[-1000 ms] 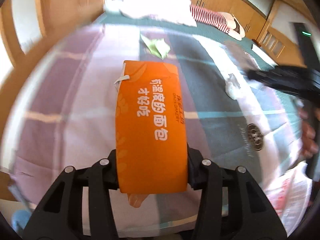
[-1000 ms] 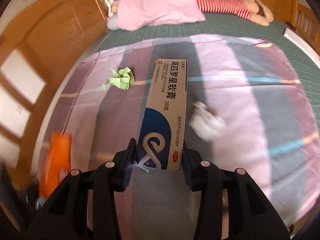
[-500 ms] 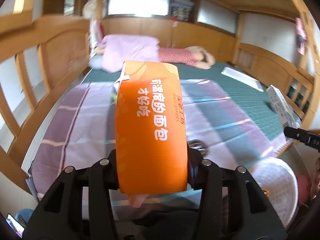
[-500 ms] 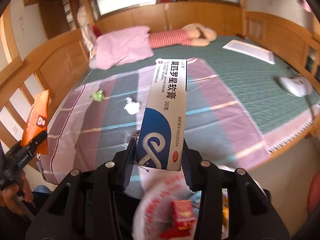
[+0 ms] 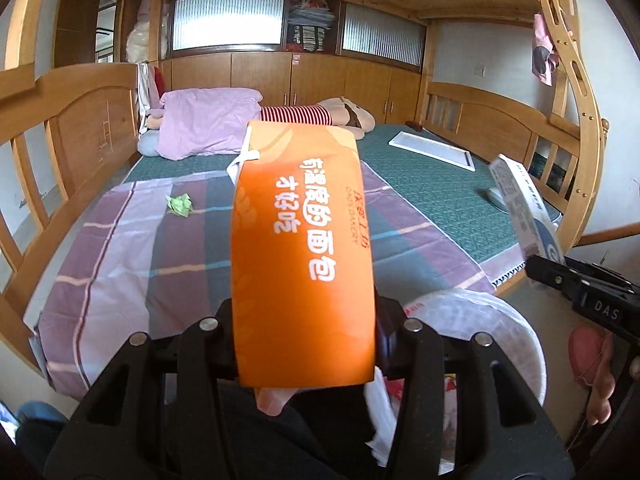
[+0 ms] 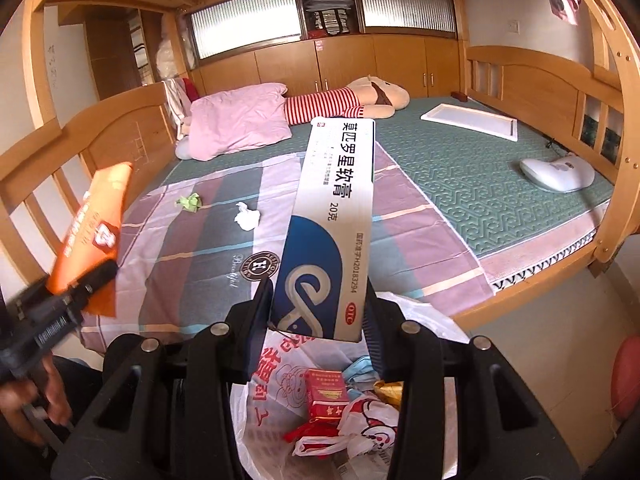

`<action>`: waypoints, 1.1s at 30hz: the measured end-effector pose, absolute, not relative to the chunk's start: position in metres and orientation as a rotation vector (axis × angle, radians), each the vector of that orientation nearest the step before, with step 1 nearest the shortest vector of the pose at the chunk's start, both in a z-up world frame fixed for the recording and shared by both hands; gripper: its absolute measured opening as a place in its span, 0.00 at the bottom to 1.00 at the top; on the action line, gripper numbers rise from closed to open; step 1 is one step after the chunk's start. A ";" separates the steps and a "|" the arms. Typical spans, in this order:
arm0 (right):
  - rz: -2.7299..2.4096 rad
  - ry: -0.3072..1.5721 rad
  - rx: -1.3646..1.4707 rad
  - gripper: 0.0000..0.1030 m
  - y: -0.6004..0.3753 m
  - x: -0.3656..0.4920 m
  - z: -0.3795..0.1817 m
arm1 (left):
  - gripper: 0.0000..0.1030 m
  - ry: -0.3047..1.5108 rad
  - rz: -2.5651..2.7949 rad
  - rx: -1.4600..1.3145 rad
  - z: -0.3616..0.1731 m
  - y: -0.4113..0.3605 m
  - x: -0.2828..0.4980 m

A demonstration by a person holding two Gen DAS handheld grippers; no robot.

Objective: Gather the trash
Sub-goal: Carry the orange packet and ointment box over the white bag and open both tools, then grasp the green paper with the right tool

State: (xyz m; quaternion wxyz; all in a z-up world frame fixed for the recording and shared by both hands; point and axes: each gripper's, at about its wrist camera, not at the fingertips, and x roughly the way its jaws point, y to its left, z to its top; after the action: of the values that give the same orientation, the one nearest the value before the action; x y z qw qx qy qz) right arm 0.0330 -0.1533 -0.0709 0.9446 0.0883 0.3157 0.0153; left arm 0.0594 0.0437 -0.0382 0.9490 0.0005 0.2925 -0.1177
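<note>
My left gripper [image 5: 304,332] is shut on an orange bread wrapper [image 5: 302,248] and holds it at the foot of the bed; the wrapper also shows in the right wrist view [image 6: 96,224]. My right gripper [image 6: 318,316] is shut on a white and blue ointment box [image 6: 332,220], held above the white trash bin [image 6: 328,412] lined with a plastic bag. The bin [image 5: 492,328] holds a red carton and wrappers. A crumpled green paper [image 6: 190,201] and a crumpled white tissue [image 6: 247,216] lie on the striped sheet. The ointment box shows at the right of the left wrist view [image 5: 524,208].
A wooden bunk bed frame [image 6: 616,184] surrounds the mattress. A pink pillow [image 6: 240,120], a striped plush toy [image 6: 348,102], a white board [image 6: 470,120] and a white device [image 6: 558,170] lie on the bed. A red object [image 6: 626,376] sits on the floor at the right.
Both grippers have drawn back from the bed with their items. The trash bin has come into view under the right gripper, and the bed now lies farther away.
</note>
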 end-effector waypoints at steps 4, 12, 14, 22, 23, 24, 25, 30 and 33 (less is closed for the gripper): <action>0.033 0.675 0.194 0.42 -0.165 0.029 -0.080 | 0.46 0.636 -0.254 -0.004 -0.056 0.028 0.052; -0.031 0.956 0.263 0.42 -0.183 0.035 -0.159 | 0.46 0.692 -0.321 0.037 -0.076 0.002 0.050; -0.026 1.012 0.288 0.42 -0.183 0.036 -0.178 | 0.46 0.706 -0.329 0.042 -0.080 0.000 0.051; -0.023 1.049 0.271 0.42 -0.176 0.037 -0.191 | 0.46 0.749 -0.339 0.039 -0.093 -0.004 0.054; -0.023 1.064 0.257 0.42 -0.177 0.036 -0.194 | 0.46 0.753 -0.342 0.037 -0.094 -0.004 0.054; -0.018 1.094 0.231 0.43 -0.175 0.036 -0.199 | 0.47 0.759 -0.347 0.036 -0.096 -0.004 0.055; -0.020 1.111 0.211 0.48 -0.175 0.035 -0.201 | 0.47 0.766 -0.352 0.035 -0.096 -0.005 0.055; -0.107 0.985 0.228 0.69 -0.206 0.017 -0.165 | 0.47 0.819 -0.382 0.025 -0.108 -0.009 0.061; -0.184 0.863 0.293 0.73 -0.232 0.004 -0.135 | 0.47 0.870 -0.462 0.011 -0.117 -0.019 0.070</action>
State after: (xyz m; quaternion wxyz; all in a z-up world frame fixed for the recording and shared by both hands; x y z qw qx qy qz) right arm 0.0044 -0.2318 -0.1350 0.8938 0.1411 0.4163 -0.0887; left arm 0.0695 -0.0193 -0.1168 0.8810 0.0052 0.4178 -0.2218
